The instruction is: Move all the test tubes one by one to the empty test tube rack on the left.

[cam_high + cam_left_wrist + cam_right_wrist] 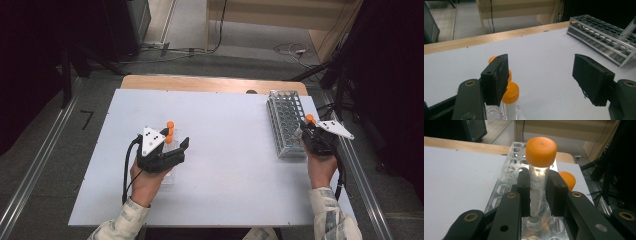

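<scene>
A clear tube with an orange cap (540,148) stands upright between the jaws of my right gripper (539,186), which is shut on it just above the near end of the metal tube rack (506,177). In the high view this right gripper (309,129) sits at the rack's (286,122) right side, orange cap (310,118) on top. Another orange cap (568,180) peeks out behind the right jaw. My left gripper (541,73) is open with nothing between its pads, and several orange-capped tubes (510,93) lie beside and under its left jaw. From above, the left gripper (176,143) rests by those tubes (170,131).
The white table top (225,150) has a wooden strip along its far edge (210,83). The rack (604,37) has many vacant holes. Cables lie on the floor beyond the table, and dark stands flank both sides.
</scene>
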Demonstrator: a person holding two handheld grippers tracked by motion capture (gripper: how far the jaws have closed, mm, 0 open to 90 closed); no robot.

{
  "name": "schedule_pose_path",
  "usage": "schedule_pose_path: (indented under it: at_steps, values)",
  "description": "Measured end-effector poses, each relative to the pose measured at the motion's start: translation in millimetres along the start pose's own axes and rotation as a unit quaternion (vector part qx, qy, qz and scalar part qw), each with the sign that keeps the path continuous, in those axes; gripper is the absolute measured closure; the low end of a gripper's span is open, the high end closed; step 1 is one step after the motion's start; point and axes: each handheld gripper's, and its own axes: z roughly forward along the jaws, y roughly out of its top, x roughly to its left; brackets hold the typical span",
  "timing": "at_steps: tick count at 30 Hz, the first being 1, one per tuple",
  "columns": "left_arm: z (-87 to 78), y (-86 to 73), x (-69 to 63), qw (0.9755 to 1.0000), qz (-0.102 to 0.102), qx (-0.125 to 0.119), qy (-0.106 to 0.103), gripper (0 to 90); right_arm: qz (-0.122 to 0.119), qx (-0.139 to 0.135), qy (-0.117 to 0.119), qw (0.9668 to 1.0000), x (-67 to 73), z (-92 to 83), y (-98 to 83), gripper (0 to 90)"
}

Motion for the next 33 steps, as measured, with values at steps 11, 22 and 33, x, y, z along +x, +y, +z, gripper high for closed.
schedule_pose_path:
  at_steps: [11, 22, 33]
  values:
    - [-0.4, 0.1, 0.8, 1.0, 0.0, 0.0, 0.0, 29.6, 0.002, -0.021, 0.003, 0.9998, -1.0, -13.4, 8.5, 72.5]
    - [-1.0, 0.5, 0.7, 1.0, -0.001, -0.002, 0.0, 29.6, 0.002, -0.044, 0.034, 0.9984, 6.2, -33.9, 18.4, 72.6]
    - [-2.3, 1.3, 0.3, 1.0, -0.002, -0.006, -0.002, 29.5, -0.012, -0.036, 0.102, 0.9941, 33.2, -40.6, 18.6, 72.6]
